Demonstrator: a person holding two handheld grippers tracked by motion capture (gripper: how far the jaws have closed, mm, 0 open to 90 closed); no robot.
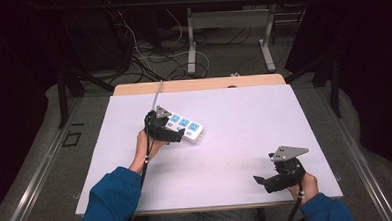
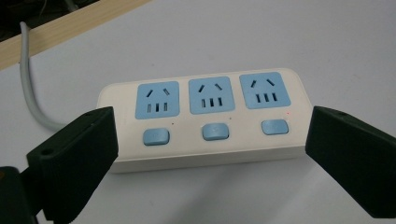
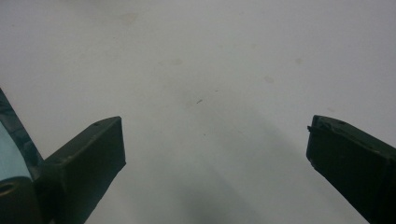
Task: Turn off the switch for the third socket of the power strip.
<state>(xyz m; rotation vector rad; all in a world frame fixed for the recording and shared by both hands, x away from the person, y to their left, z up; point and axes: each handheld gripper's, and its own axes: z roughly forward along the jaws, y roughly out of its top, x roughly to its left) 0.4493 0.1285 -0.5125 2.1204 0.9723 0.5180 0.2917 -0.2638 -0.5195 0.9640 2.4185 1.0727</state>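
A white power strip (image 1: 187, 128) (image 2: 205, 119) with three blue sockets and three blue switches lies on the white table (image 1: 236, 154), left of centre. Its grey cable (image 1: 157, 94) (image 2: 30, 91) runs off toward the far edge. My left gripper (image 1: 171, 135) (image 2: 210, 140) is open, its jaws spread on either side of the strip's two ends, close to them; I cannot tell whether they touch. My right gripper (image 1: 263, 181) (image 3: 215, 149) is open over bare table near the front right corner, with nothing between its jaws.
The wooden far edge (image 1: 198, 84) of the table shows beyond the white surface. Past it, tangled cables (image 1: 151, 57) lie on the floor beside grey desk legs (image 1: 191, 45). Dark stands flank the table on both sides.
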